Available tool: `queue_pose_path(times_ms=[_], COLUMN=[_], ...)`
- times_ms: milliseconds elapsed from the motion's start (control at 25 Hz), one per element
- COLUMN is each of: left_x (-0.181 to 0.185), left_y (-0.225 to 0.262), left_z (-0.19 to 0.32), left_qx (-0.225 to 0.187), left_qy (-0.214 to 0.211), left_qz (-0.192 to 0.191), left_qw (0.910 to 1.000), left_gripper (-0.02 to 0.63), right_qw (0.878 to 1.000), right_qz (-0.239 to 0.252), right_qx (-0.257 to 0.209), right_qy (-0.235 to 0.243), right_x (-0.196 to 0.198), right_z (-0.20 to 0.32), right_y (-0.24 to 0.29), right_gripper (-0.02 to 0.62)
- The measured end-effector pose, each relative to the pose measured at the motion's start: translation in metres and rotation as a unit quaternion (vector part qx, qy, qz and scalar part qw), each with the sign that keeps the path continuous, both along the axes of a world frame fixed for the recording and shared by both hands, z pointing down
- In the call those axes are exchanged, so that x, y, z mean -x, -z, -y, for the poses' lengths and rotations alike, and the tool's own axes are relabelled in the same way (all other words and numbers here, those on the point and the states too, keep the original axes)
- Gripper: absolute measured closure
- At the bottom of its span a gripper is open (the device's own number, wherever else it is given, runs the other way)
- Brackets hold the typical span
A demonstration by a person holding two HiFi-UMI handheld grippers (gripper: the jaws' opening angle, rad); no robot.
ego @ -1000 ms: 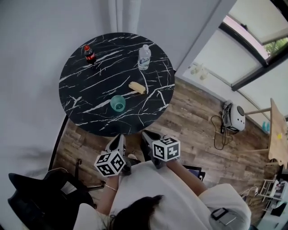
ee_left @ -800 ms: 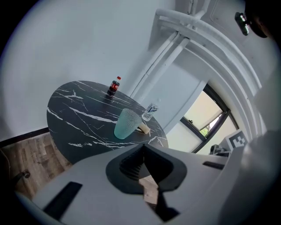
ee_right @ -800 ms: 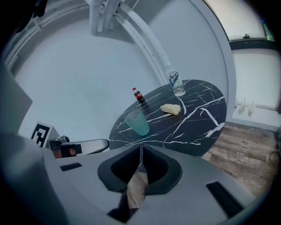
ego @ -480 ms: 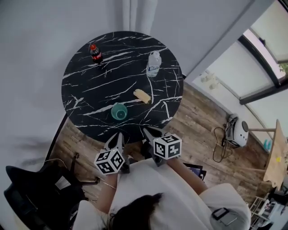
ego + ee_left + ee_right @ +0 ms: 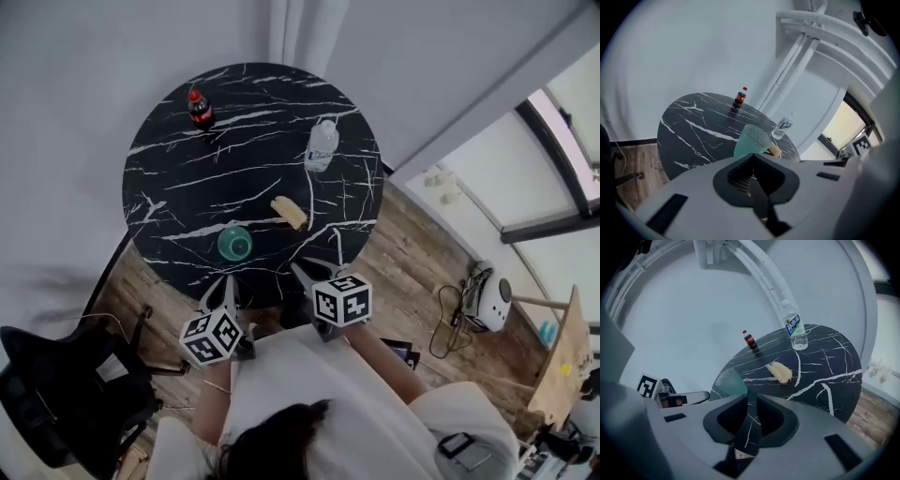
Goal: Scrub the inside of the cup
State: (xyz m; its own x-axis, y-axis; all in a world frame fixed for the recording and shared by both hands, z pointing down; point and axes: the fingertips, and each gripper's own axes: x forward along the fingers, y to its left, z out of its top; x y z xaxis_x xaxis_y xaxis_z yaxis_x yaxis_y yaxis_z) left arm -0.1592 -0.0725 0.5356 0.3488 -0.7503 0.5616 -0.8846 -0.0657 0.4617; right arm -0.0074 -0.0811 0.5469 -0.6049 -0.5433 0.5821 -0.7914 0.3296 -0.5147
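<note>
As far as I can judge, none of the scrubbing has begun. The teal cup [image 5: 234,244] stands upright and alone near the front edge of the round black marble bench [image 5: 178,202]. The pale yellow scrubber [image 5: 289,212] lies a little beyond it to the right, not touching it. My left gripper [image 5: 228,287] has its fingers pressed together on nothing. My right gripper [image 5: 300,272] has its fingers all but together, with only a slit between them and nothing in it. Both hover just short of the bench's near edge, pointing toward the cup. So everything is left to do: steady the cup, pick up the scrubber and work it round the inside. Farther back stand a clear water bottle [image 5: 322,146] and a small cola bottle [image 5: 199,109], well apart from each other. The bench top looks smooth and glossy, so I'd expect the cup to slide if nudged. Around it are a wood-plank floor [image 5: 394,272], plain pale walls, a black chair [image 5: 56,394] at my left and a window [image 5: 572,103] at my right.
</note>
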Motion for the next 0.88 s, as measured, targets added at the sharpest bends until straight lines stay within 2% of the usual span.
queue_pose_path(times_ms=[200, 320, 400, 680, 880], left_x=[-0.004, -0.008, -0.010, -0.009, -0.002], left_y=[-0.003, -0.001, 0.001, 0.001, 0.004], left_z=[0.000, 0.000, 0.000, -0.004, 0.000], left_qx=[0.005, 0.001, -0.005, -0.002, -0.006], left_qy=[0.027, 0.037, 0.039, 0.071, 0.090], left_qz=[0.007, 0.025, 0.039, 0.031, 0.031], left_qw=[0.9996, 0.9990, 0.9984, 0.9970, 0.9954], left_gripper=[0.597, 0.597, 0.597, 0.597, 0.597], right_qw=[1.000, 0.999, 0.999, 0.998, 0.998], right_qz=[0.009, 0.012, 0.009, 0.000, -0.035], right_qx=[0.009, 0.008, 0.007, 0.033, 0.018], right_qy=[0.027, 0.047, 0.053, 0.053, 0.058], right_x=[-0.008, -0.012, -0.016, -0.032, -0.041], right_z=[0.007, 0.012, 0.016, 0.024, 0.047], right_y=[-0.005, -0.005, -0.007, -0.022, -0.028], right_gripper=[0.548, 0.472, 0.459, 0.414, 0.408])
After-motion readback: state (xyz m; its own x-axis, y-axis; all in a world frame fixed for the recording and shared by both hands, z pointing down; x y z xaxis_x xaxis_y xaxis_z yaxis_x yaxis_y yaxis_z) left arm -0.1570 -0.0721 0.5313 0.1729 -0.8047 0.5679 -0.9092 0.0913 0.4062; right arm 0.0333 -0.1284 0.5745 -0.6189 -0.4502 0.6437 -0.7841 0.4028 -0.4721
